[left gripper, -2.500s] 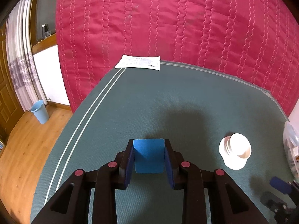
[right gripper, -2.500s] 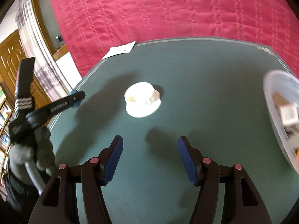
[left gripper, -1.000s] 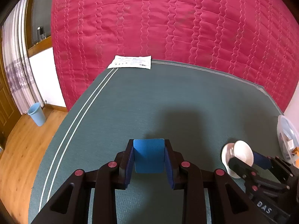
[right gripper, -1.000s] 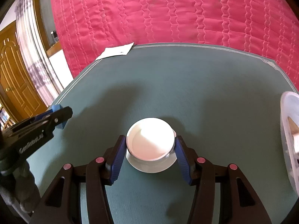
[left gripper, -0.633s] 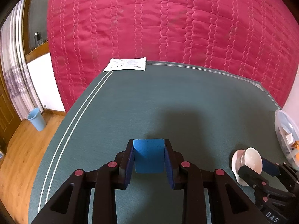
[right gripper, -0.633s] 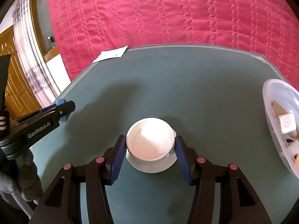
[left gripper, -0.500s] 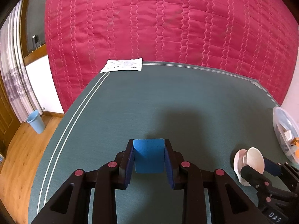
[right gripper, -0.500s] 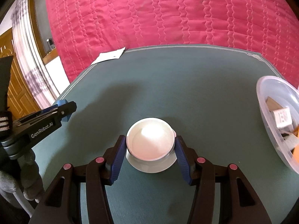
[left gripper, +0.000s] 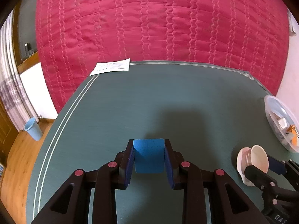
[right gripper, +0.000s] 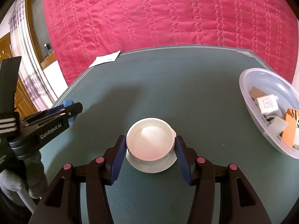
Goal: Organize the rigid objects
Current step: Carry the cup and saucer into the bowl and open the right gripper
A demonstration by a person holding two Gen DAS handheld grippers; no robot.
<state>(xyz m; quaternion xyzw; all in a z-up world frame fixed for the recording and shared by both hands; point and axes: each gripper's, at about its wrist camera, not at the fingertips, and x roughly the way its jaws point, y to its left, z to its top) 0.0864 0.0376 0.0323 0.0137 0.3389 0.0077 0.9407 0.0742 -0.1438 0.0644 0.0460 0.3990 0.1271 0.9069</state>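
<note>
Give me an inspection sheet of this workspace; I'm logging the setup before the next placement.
Surface: green mat spread over a red quilt.
Job's things: white cup on a saucer; blue block; clear tub at the mat's right edge, holding small boxes.
Clutter: paper sheet at the mat's far left corner.
Grippers: right gripper shut on the cup, which looks tipped in the left wrist view; left gripper shut on the block.
Cables: nothing seen.
Surroundings: blue bin on a wood floor, curtain, wooden door.
</note>
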